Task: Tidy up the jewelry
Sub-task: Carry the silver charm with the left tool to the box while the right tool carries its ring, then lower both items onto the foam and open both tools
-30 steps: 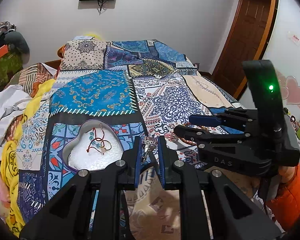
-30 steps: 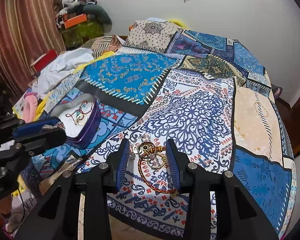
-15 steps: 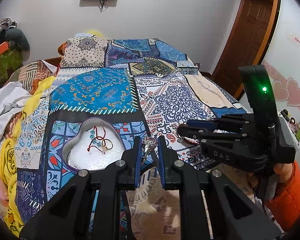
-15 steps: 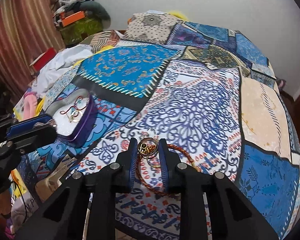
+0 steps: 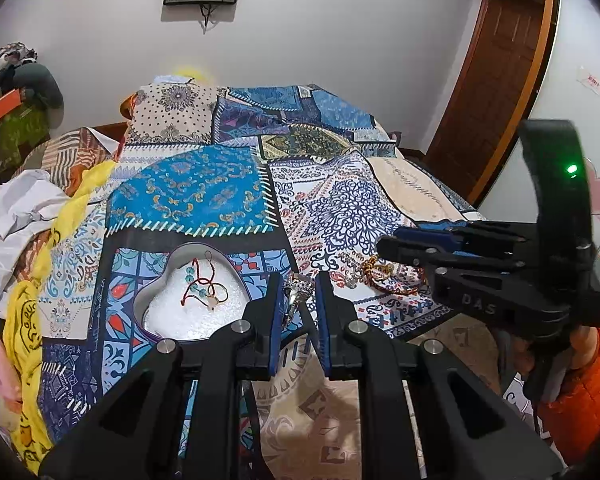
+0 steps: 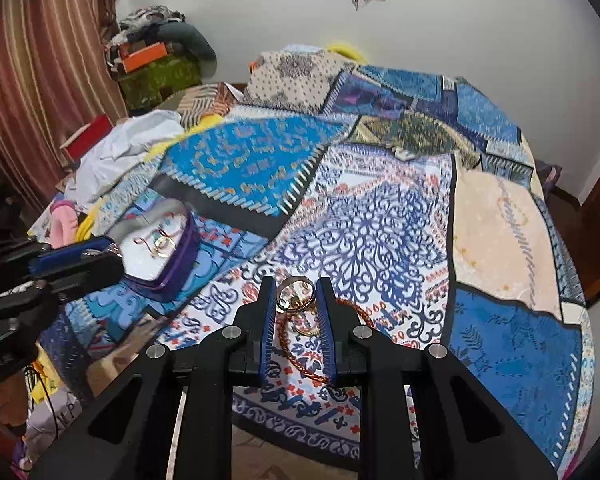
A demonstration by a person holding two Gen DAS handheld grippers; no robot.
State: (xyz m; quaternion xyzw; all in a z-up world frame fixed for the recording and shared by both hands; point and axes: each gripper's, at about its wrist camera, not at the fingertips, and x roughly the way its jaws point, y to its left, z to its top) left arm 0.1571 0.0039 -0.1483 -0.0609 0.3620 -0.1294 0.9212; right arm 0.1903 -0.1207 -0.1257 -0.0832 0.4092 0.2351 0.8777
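Both grippers loaded, heart tin next

Right gripper (image 6: 296, 300) pinched a gold ring (image 6: 296, 291) at its tips, just above the red cord bracelet (image 6: 296, 350); left gripper (image 5: 298, 296) was clamped narrow on a silver piece (image 5: 297, 289), probably a chain. Best carry low to the heart tin (image 5: 156, 300), ahead-left. Only the left view showed the tin's interior clearly

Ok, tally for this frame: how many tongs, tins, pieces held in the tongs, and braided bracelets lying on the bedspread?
Tongs: 2 (left tongs, right tongs)
Heart-shaped tin: 1
Pieces held: 2 (silver piece, gold ring)
Braided bracelet on the bedspread: 1
Total: 6
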